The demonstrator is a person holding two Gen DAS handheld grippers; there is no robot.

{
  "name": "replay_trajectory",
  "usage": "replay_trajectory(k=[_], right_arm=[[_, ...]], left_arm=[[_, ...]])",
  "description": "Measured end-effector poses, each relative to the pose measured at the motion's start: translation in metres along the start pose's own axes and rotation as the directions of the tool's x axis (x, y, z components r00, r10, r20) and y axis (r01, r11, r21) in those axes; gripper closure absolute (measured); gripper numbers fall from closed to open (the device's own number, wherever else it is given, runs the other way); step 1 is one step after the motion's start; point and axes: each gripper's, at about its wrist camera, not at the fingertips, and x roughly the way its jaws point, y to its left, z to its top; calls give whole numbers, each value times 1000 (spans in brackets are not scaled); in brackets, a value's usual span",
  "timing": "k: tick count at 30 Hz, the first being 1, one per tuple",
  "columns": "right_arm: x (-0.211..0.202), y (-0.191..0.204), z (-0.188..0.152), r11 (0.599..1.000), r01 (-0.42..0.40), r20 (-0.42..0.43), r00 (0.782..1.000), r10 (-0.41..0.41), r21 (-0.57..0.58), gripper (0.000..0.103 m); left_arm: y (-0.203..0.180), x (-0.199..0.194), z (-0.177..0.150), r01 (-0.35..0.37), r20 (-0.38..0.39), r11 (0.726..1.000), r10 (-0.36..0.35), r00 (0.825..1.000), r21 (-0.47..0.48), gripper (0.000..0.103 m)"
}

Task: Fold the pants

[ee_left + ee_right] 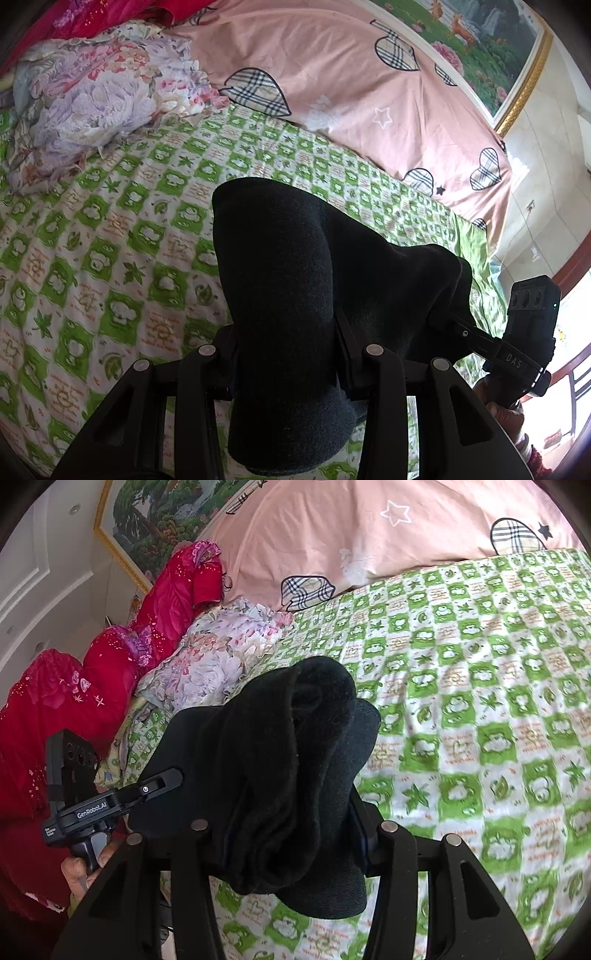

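The black pants (291,280) hang in the air above the green checked bed sheet (110,229). My left gripper (288,369) is shut on one edge of the pants, and the cloth drapes over and hides its fingertips. My right gripper (291,834) is shut on another bunched edge of the pants (295,760). The right gripper also shows at the right of the left wrist view (454,325), gripping the cloth. The left gripper also shows at the left of the right wrist view (162,779).
A pink duvet with plaid hearts (351,85) lies along the back of the bed. A floral pillow (96,99) and a red quilt (110,672) lie at one side. A framed picture (491,48) hangs on the wall.
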Motion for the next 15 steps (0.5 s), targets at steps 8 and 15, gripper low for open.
replay_trajectory(k=[8,15], right_arm=[[25,-5,21,1000,-12,-18,1000,12,-8,53],[51,-13,36,1000,-12,-45,999,12,-8,53]], left_arm=[[9,12,21,-37,-2,999,37,999,-7,64],[18,30,35,-72,-9,997,72,997,-9,64]])
